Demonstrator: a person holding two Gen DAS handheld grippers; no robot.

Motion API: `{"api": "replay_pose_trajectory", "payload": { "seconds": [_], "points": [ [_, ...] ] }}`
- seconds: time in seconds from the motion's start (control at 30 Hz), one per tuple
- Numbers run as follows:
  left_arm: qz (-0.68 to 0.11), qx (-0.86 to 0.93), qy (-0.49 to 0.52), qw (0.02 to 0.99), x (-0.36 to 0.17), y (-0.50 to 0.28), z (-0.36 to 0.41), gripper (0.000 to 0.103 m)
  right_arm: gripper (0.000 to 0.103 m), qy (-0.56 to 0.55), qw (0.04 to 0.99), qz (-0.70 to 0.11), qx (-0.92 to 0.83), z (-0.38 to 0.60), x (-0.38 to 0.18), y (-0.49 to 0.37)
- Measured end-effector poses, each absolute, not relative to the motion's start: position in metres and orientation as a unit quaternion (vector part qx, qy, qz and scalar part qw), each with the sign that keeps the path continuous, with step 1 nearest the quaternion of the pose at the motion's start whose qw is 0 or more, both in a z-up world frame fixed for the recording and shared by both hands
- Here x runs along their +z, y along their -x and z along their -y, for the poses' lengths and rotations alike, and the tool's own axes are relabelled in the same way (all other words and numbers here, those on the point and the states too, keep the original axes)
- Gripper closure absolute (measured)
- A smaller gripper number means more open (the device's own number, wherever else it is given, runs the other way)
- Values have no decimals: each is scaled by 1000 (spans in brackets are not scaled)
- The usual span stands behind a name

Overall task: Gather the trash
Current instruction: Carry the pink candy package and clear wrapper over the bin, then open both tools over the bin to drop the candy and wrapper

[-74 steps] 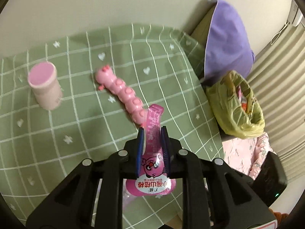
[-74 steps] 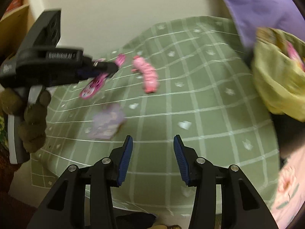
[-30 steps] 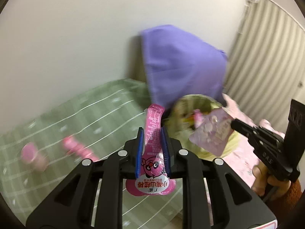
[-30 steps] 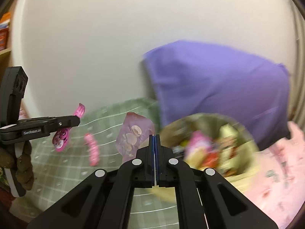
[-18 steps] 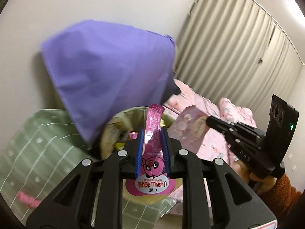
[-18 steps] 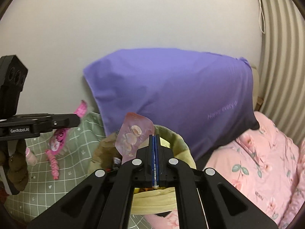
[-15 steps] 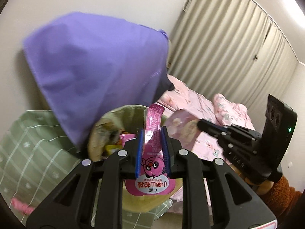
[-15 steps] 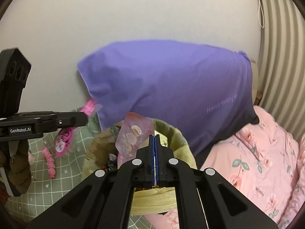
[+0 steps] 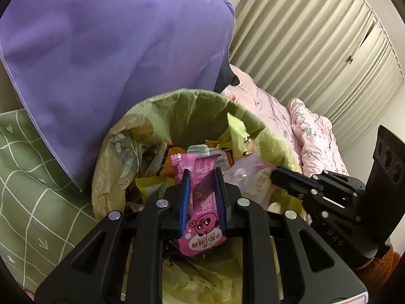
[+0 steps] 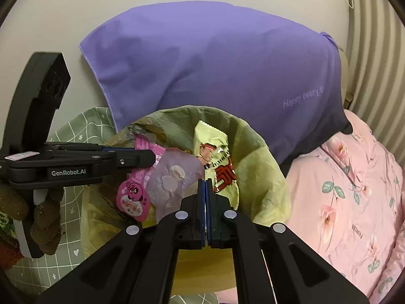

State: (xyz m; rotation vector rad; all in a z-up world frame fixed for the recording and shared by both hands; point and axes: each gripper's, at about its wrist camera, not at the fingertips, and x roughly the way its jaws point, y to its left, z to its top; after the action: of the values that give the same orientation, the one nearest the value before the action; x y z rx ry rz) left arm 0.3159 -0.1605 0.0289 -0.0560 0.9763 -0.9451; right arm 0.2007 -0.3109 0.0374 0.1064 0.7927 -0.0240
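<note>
Flanking trash bag [image 9: 200, 106]: pink bedding [image 10: 354, 190], green-checked cloth [image 9: 27, 177].

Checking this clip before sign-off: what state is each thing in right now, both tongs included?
Left tongs: shut on the pink wrapper, over the bag.
Pink wrapper: held, not yet dropped.
Right tongs: shut on the pale purple wrapper.
Pale purple wrapper: held above the bag's mouth.
Trash bag: open, partly filled with wrappers.

Home bedroom: pink floral bedding [image 10: 354, 202], purple pillow [image 10: 215, 71], pleated curtains [image 9: 316, 50].
</note>
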Motion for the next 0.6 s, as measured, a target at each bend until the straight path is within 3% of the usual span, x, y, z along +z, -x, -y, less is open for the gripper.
{"api": "replay_pose_trajectory", "payload": {
  "seconds": [0.03,0.17,0.37,0.6],
  "points": [
    [-452,-439,26,776,27,-317,161,85,99,-55,921,-386,-9,313,37,-200],
    [-440,-441,31,781,31,-319,155,65,98,-56,921,-387,-9,312,39,-200],
    [-419,-410,45,809,47,-315,135,43,98,-47,918,-395,-10,307,37,-201],
    [-386,-332,30,860,65,-276,94,31,98,-62,924,-377,10,312,43,-191]
  ]
}}
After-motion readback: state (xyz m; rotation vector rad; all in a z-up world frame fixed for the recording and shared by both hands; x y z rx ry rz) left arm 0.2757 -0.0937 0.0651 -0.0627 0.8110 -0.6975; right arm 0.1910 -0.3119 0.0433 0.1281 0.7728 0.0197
